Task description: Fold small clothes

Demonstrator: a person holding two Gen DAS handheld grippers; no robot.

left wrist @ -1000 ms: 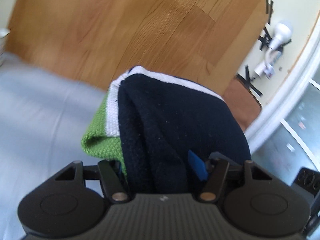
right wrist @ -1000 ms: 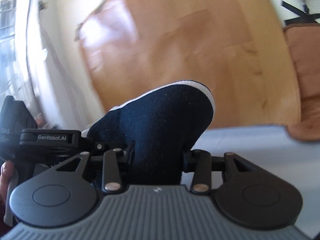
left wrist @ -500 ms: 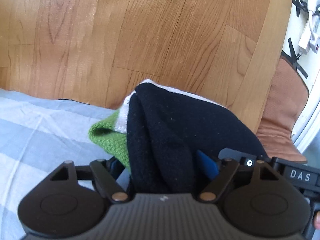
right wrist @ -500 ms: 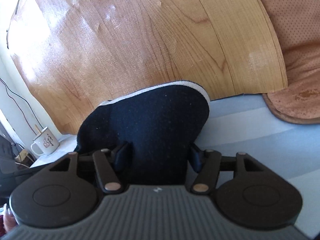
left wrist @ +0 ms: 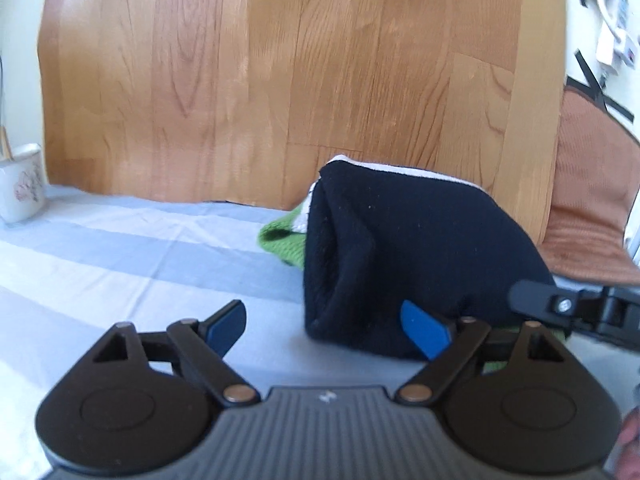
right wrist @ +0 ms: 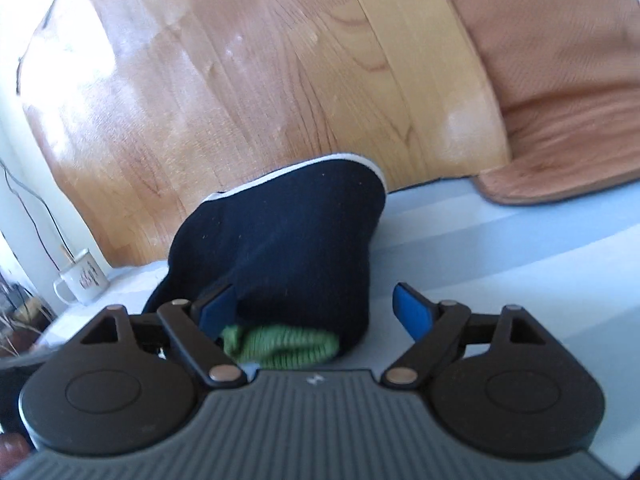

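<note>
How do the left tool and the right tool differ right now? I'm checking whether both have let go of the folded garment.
The left tool has only its right finger against the folded garment, which lies off to its right. The right tool straddles the garment, whose green edge shows between its fingers. Both stand open, gripping nothing, and the garment rests on the striped cloth.

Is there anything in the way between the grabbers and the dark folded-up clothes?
Nothing visible is. The folded navy garment with green knit trim lies on the striped blue sheet, right in front of the open left gripper and the open right gripper. The white mug stands far aside.
</note>
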